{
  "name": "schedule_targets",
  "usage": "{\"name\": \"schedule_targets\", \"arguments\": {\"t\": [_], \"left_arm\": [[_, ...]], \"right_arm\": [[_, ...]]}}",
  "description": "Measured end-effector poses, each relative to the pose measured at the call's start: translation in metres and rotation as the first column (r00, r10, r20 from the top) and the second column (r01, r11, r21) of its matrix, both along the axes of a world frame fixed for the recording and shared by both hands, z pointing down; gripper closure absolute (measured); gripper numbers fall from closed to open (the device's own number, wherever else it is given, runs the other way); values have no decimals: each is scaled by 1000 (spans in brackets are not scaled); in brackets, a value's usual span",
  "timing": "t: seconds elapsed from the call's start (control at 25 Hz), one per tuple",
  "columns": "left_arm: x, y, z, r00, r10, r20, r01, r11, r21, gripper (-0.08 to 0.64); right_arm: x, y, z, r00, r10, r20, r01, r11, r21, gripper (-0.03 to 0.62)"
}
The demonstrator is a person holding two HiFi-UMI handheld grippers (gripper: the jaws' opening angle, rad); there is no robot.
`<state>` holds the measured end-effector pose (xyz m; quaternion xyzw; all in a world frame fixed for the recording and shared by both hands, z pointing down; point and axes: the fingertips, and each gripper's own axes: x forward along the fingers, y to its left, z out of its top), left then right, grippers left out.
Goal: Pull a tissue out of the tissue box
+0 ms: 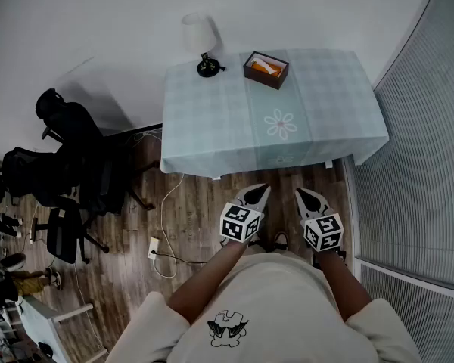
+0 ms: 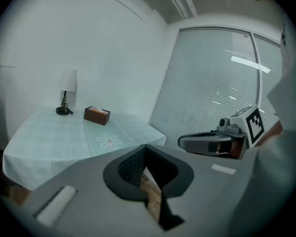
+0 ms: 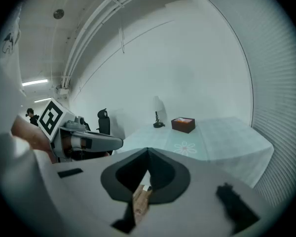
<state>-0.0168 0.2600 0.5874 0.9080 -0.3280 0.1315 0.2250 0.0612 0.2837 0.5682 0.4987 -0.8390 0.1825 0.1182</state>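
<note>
Brown rectangular tissue box [image 1: 265,69] sits on the far part of a rectangular table under pale blue checked cloth [image 1: 212,127]. Small white-shaded lamp on a black base [image 1: 202,48] stands near the box, to its left. Left gripper [image 1: 258,194] and right gripper [image 1: 309,200] are side by side short of the table's near edge, over brown wood-plank floor [image 1: 189,210], well apart from the box. Both have jaws pressed together, nothing between them.

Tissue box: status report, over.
Left hand-held gripper and right hand-held gripper shut, empty, short of the table. Tissue box untouched, far side, beside lamp. Path clear.
</note>
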Motion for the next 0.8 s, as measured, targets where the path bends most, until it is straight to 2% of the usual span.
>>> {"name": "schedule_targets", "arguments": {"t": [0.64, 0.8], "left_arm": [[-9, -11, 6, 1000, -6, -7, 6, 1000, -10, 554], [-18, -17, 6, 1000, -2, -14, 2, 1000, -12, 554]], "right_arm": [[-10, -10, 4, 1000, 3, -10, -3, 1000, -9, 581], [-18, -18, 5, 1000, 13, 22, -13, 1000, -13, 580]]}}
